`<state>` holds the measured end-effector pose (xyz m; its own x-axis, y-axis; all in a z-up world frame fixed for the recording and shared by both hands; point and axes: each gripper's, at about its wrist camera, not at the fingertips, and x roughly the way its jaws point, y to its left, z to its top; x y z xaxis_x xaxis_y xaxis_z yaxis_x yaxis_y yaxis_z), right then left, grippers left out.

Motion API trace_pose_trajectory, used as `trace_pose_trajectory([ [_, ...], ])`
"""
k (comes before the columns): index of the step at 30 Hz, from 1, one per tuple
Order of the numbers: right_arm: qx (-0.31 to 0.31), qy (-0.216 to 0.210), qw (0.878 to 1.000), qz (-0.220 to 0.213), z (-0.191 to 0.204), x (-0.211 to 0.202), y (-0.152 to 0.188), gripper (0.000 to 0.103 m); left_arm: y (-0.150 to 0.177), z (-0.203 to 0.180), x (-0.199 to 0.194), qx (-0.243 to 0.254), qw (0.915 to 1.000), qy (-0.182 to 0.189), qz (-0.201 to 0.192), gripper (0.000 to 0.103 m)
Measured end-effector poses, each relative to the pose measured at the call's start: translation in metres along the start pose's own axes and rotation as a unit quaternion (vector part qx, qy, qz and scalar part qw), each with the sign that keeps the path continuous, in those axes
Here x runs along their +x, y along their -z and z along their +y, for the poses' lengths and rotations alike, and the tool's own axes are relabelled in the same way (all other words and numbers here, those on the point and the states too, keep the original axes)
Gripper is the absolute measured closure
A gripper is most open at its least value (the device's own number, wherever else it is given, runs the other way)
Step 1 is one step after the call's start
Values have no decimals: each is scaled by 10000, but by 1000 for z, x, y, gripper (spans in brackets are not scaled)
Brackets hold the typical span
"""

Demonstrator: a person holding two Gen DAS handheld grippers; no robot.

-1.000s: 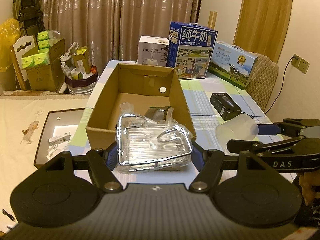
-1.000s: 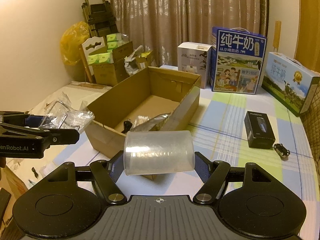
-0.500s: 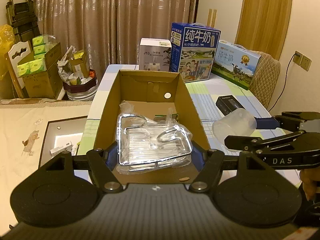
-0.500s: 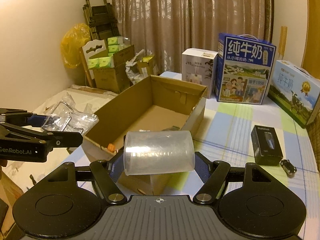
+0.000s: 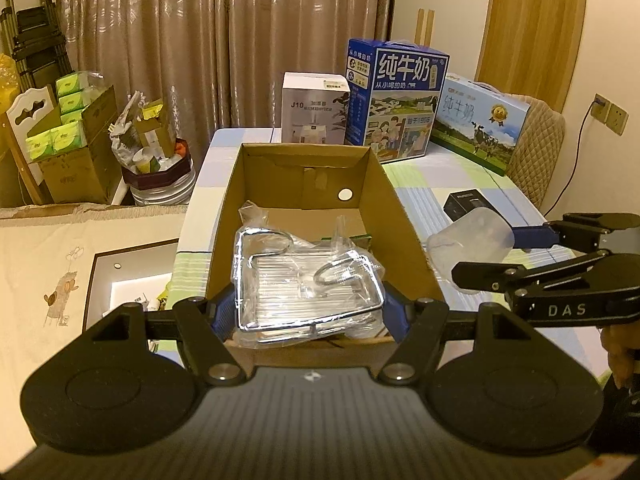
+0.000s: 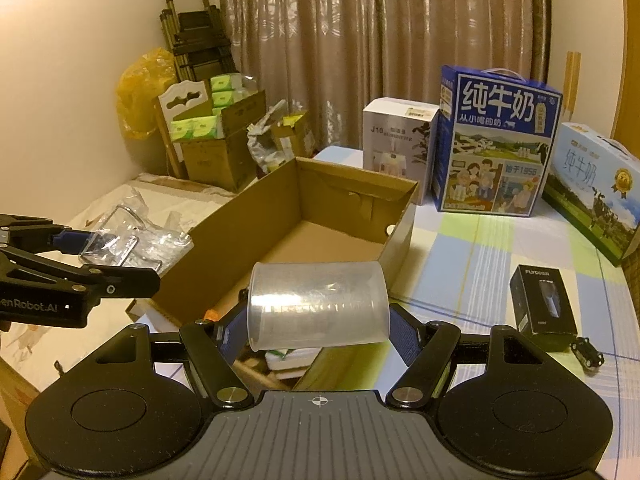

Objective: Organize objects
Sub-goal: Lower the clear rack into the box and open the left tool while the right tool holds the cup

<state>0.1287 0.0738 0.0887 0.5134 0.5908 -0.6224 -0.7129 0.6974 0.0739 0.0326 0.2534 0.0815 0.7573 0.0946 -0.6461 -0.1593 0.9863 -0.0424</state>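
Here, left to right, was how I had things at that moment.

Left claw: my left gripper (image 5: 308,312) was clamped by its blue pads on a wire rack (image 5: 304,280) sealed in a clear plastic bag, the jaws a wide way apart because the rack is broad. I gripped it across its near end so the long part stuck out forward.

Rack's place: it hung over the near end of the cardboard box (image 5: 404,216), above the rim rather than resting on the floor of it. I judged that a good spot to let it down from.

Box: it stood open-topped on the checked tablecloth (image 6: 500,248), long side running away from me. Something dark and green lay inside behind the rack; I could not tell what it was.

Right claw: my right gripper (image 6: 318,332) was closed on a clear plastic cup (image 6: 320,304) lying on its side, squeezed across its round wall. From the left camera it hovered just beside the box's right wall, outside it.

Why both were loaded: I read it as bringing two things to the box at once, rack first, cup waiting clear of it.

Still on the table: a small black box (image 6: 544,304) and a tiny dark object (image 6: 587,351) beside it, well apart from the cardboard box.

Far end: the milk cartons (image 6: 496,148) stood upright against the curtain, out of my way.
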Motion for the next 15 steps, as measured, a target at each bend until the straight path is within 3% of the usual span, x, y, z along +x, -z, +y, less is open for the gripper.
trace_pose_trajectory([
  [13,124,64,9999,-3,-18,21,-13,34,-20,5,40,103,9998,126,61,36],
  [15,135,64,9999,24,-19,24,-13,34,-21,8,50,114,9998,182,36,29],
])
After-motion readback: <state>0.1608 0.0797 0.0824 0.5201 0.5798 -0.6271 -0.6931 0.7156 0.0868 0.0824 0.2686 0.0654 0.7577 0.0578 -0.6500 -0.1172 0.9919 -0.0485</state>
